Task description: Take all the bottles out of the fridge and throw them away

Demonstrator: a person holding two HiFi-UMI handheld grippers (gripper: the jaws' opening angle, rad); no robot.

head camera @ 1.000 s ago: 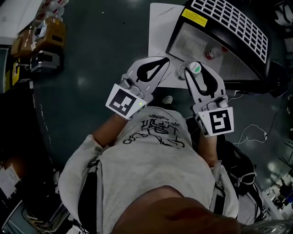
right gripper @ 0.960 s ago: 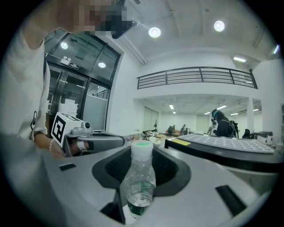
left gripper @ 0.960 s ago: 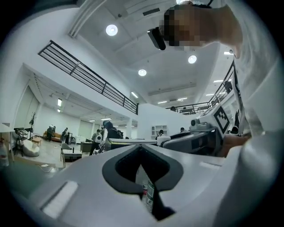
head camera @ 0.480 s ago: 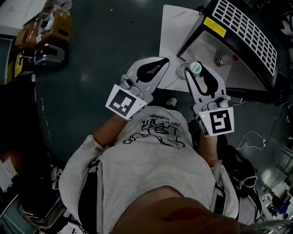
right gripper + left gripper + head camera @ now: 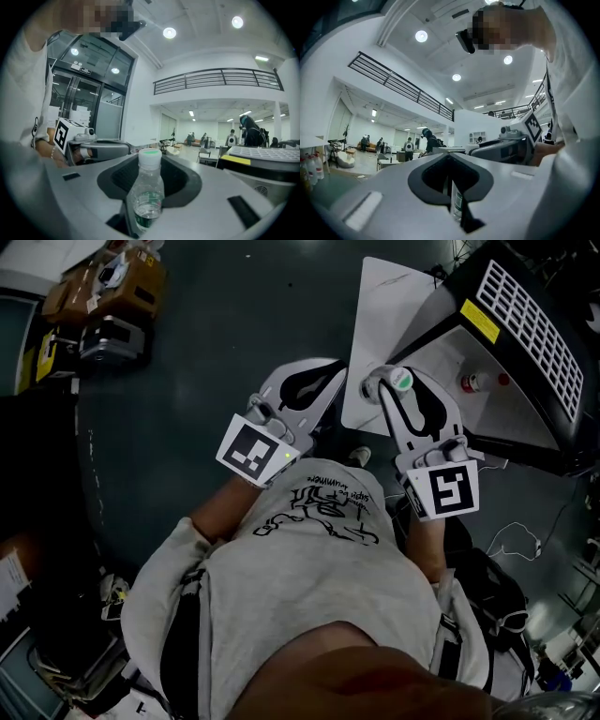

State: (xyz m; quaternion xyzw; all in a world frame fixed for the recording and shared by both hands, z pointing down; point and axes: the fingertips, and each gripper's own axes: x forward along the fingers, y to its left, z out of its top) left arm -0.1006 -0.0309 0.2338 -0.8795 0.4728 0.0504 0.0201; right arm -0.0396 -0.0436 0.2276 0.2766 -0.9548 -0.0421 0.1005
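Note:
In the head view my right gripper (image 5: 386, 381) is shut on a clear bottle (image 5: 401, 380) with a white and green cap. The right gripper view shows that bottle (image 5: 147, 187) upright between the jaws, with a little water and a green label. My left gripper (image 5: 336, 367) is held beside it, jaws together and its dark hollow empty. In the left gripper view the left gripper (image 5: 447, 157) shows only a thin sliver of clear plastic with green print through the slot. Right of both grippers is the black fridge (image 5: 525, 324), its door (image 5: 394, 324) open and a red-capped bottle (image 5: 469, 382) inside.
Brown boxes and gear (image 5: 103, 306) lie on the dark floor at upper left. A loose white cable (image 5: 516, 535) and a dark bag (image 5: 487, 587) are at the right. The gripper views show a large hall with people (image 5: 230, 139) and tables far off.
The fridge and the boxes have slid rightward and upward in the head view as the person moves across the floor. Both grippers keep their places in the view, the right still holding the bottle.

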